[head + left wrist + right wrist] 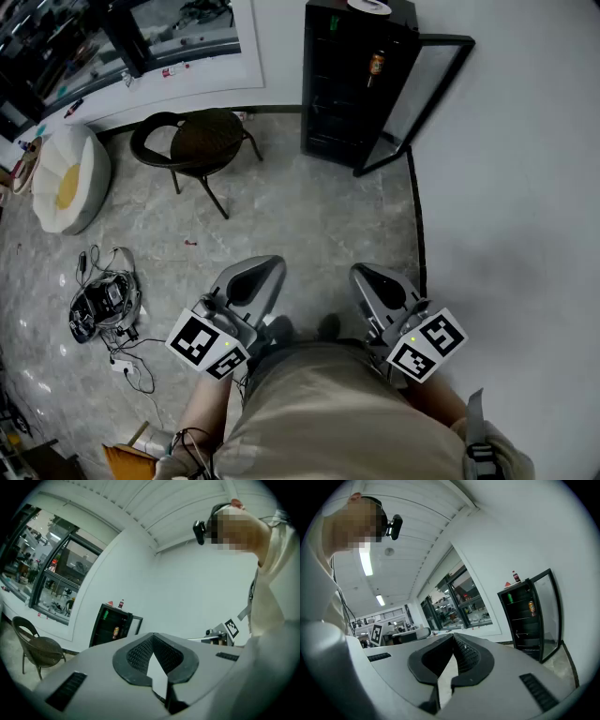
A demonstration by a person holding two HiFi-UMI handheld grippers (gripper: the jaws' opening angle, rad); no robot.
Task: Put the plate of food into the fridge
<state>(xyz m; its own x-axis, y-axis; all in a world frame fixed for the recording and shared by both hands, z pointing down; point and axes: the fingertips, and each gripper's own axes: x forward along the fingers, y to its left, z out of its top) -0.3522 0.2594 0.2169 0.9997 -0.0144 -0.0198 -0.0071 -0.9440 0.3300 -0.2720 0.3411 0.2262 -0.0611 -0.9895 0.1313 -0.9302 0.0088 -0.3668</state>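
Two handheld grippers are held side by side and roughly level over a grey stone floor (309, 216), seen from above a person in a beige top (319, 412). The left gripper (265, 269) is shown in its own view with its jaws pressed together at the tips and nothing caught between them (152, 635); the right gripper (367, 277) is likewise seen with its jaws closed tip to tip on nothing (453, 635). The black fridge (342, 89) is placed against the white wall, well apart from both pairs of fingers and straight ahead of them, with its glass door (427, 89) swung wide open to the right. An orange can (376, 64) is seen on an upper shelf inside, a green can (509, 597) on the shelf above it, and a dark bottle (515, 576) is stood on the fridge's top. A white round object (368, 5) is cut off by the frame's edge on top of the fridge; whether it is the plate of food cannot be told, and no plate is held by either gripper. A dark wicker chair (197, 141) is set to the left of the fridge, a white cushion with a yellow centre (64, 178) further left, and a tangle of cables (103, 305) is left on the floor beside the left gripper.
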